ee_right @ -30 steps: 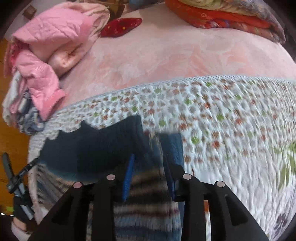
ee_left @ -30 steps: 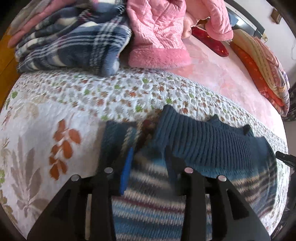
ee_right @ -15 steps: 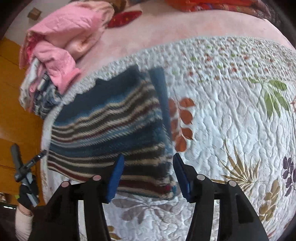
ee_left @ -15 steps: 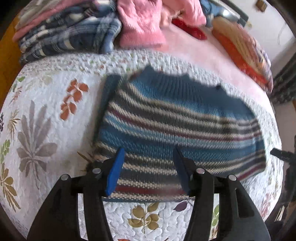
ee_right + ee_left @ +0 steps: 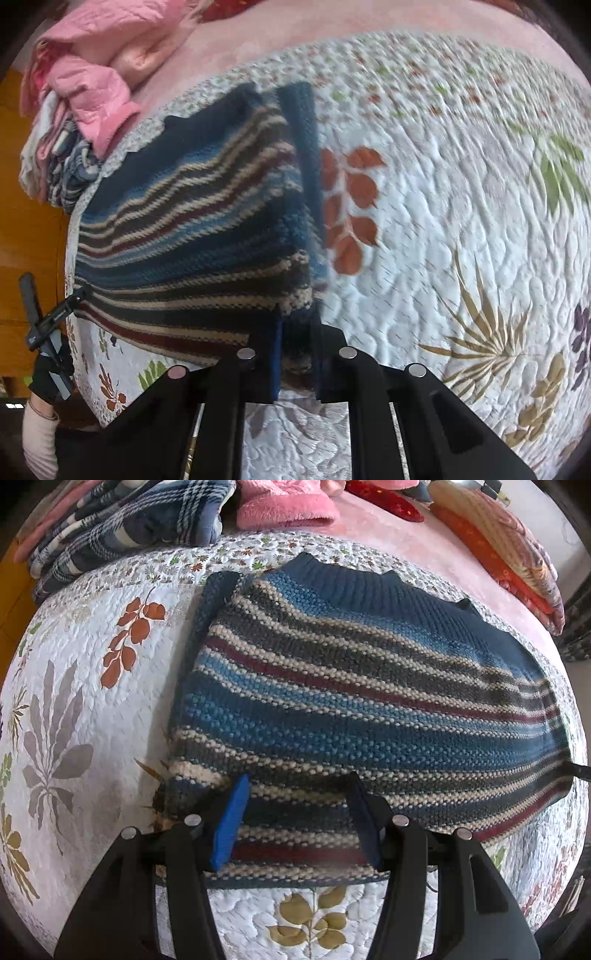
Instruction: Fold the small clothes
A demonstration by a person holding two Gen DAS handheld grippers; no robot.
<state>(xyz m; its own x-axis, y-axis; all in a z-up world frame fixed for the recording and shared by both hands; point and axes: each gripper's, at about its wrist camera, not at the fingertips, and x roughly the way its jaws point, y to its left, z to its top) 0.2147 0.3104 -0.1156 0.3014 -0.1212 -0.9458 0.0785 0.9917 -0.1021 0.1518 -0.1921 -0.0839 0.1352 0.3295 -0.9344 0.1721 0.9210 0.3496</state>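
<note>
Since half a second ago the right gripper (image 5: 297, 356) has closed on the striped sweater's (image 5: 369, 709) 5 o'clock corner, likely to fold it across the bed quilt (image 5: 92, 709) — left gripper (image 5: 295, 819) open above its hem.

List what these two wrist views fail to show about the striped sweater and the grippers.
- Left wrist view: the left gripper hides part of the striped sweater's near hem.
- Right wrist view: the right gripper covers the sweater corner between its close-set fingers; actual pinch unclear.
- Sleeves: tucked under, unseen in both.
- Right view: the quilt is motion-blurred.
</note>
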